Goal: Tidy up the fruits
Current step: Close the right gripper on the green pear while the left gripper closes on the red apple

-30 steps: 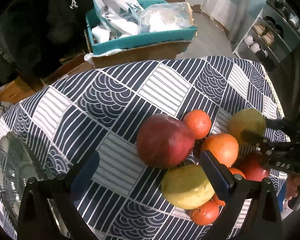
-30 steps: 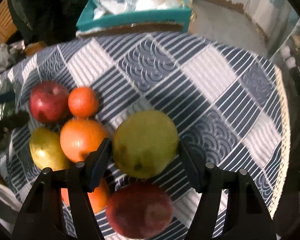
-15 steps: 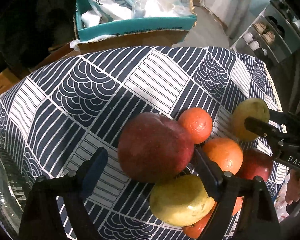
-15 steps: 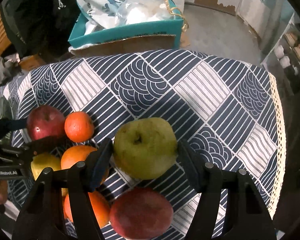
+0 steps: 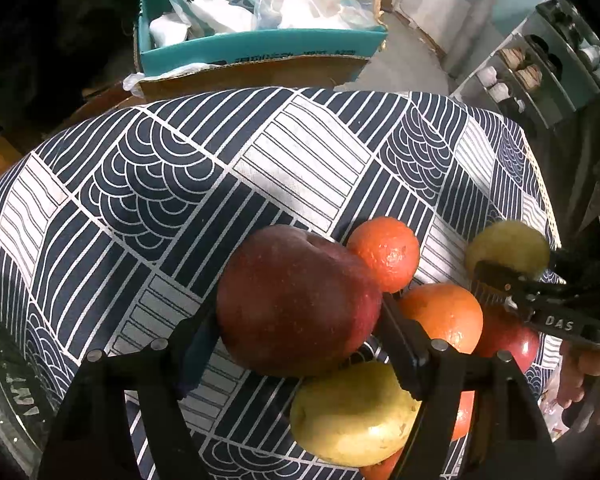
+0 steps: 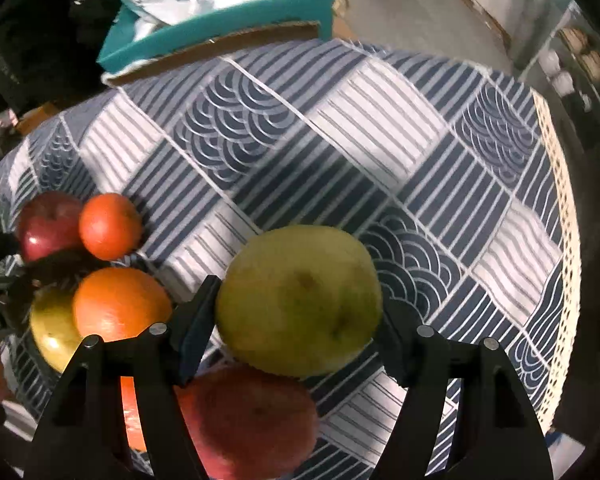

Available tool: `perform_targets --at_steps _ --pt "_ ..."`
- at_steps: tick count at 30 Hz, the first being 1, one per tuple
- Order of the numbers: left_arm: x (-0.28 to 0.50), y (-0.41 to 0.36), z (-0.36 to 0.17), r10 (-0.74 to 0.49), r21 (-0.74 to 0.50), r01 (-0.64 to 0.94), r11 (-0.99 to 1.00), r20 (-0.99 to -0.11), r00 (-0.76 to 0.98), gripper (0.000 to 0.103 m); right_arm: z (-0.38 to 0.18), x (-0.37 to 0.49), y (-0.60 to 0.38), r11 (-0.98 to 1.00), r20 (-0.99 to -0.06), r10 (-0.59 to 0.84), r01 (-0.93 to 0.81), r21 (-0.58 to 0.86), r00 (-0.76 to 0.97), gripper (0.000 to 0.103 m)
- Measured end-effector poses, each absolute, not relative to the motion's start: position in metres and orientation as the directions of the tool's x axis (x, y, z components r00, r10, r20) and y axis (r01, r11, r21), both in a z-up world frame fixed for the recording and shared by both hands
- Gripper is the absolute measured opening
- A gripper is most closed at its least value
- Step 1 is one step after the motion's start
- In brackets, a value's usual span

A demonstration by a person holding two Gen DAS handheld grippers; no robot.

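On the left, the left tongs [image 5: 296,332] have come down over the big red apple [image 5: 298,300], and their jaws, spread wide 1 second ago with the apple lying ahead of them, are closing now with the apple between them; the right finger [image 5: 400,336] lies against the apple's side, while the left finger is mostly hidden behind the fruit, so a firm pinch cannot be confirmed yet. The apple sits on the patterned counter [image 5: 180,184] at the left edge of the fruit pile, touching a small tangerine [image 5: 384,252], with an orange [image 5: 444,316] and a yellow pear [image 5: 352,412] just beside it. Further right, the right tongs [image 6: 296,332] straddle the green pear [image 6: 300,300], which they were pinching half a second ago; their jaws are opening now, a sliver of gap shows at the right finger [image 6: 396,344], and the pear appears to rest on the counter beside a second red apple [image 6: 248,420]. I judge this as a handover of effort: the green pear is being let go at the right end of the pile, while the red apple on the left is the next fruit to be lifted. The tangerine touching that apple may roll once it goes.
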State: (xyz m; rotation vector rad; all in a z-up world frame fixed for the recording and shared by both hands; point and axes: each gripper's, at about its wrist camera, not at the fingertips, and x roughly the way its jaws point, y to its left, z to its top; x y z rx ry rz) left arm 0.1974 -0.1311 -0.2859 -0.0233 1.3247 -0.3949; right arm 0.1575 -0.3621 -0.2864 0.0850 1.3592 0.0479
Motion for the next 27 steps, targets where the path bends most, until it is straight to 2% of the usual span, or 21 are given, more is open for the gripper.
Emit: perform_targets --at_steps 7,15,27 --pt "0.199 -0.129 -0.286 -0.309 -0.249 0.279 0.927 -0.931 0.195 0.077 -0.297 0.156 -0.369 0.990 -0.972 0.123 0.040 0.134 0.201 0.072" --pt "0.190 -0.132 -0.284 -0.270 -0.188 0.323 0.928 -0.934 0.233 0.077 -0.292 0.148 -0.360 0.998 -0.969 0.061 0.003 0.064 0.241 0.072" --pt "0.179 -0.104 -0.267 -0.224 -0.131 0.270 0.954 -0.909 0.350 0.076 -0.269 0.139 -0.358 1.000 -0.938 0.028 -0.005 0.028 0.344 0.072"
